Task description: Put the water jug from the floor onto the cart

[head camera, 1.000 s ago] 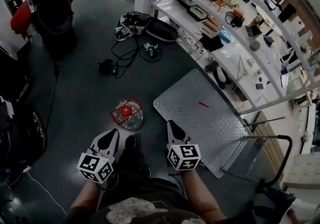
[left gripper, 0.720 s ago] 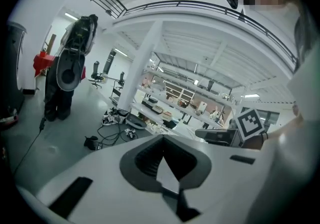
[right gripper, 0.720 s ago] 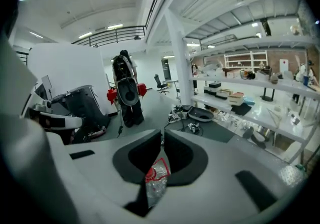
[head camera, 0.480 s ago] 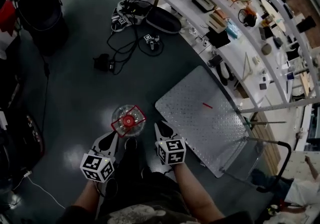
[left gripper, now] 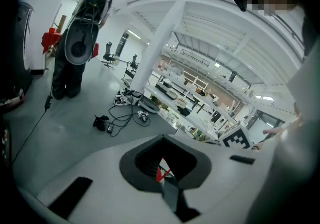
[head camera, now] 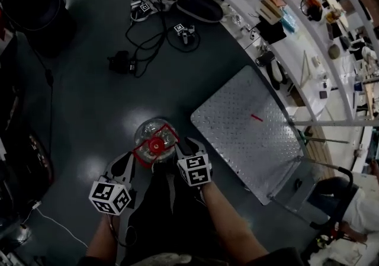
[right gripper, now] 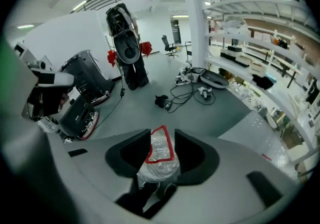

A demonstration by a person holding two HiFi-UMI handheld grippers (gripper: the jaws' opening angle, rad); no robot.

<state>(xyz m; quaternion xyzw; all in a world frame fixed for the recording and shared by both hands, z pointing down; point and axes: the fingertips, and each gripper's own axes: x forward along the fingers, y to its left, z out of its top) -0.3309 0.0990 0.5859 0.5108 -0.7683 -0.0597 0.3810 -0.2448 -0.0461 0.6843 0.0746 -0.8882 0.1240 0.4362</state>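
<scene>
The clear plastic water jug point(head camera: 155, 140), red-capped with a red square handle, stands upright on the dark grey floor point(head camera: 89, 99) at the lower centre of the head view, just left of the silver tread-plate cart point(head camera: 249, 134), apparently not yet lifted. The right gripper point(head camera: 185, 145) is at its right edge, jaws just opened wide, the red handle and crinkled clear body showing between them ungripped, probably lining up a grab; the left gripper point(head camera: 127, 162), jaws together and empty, hangs at the jug's lower left, perhaps to steady it
</scene>
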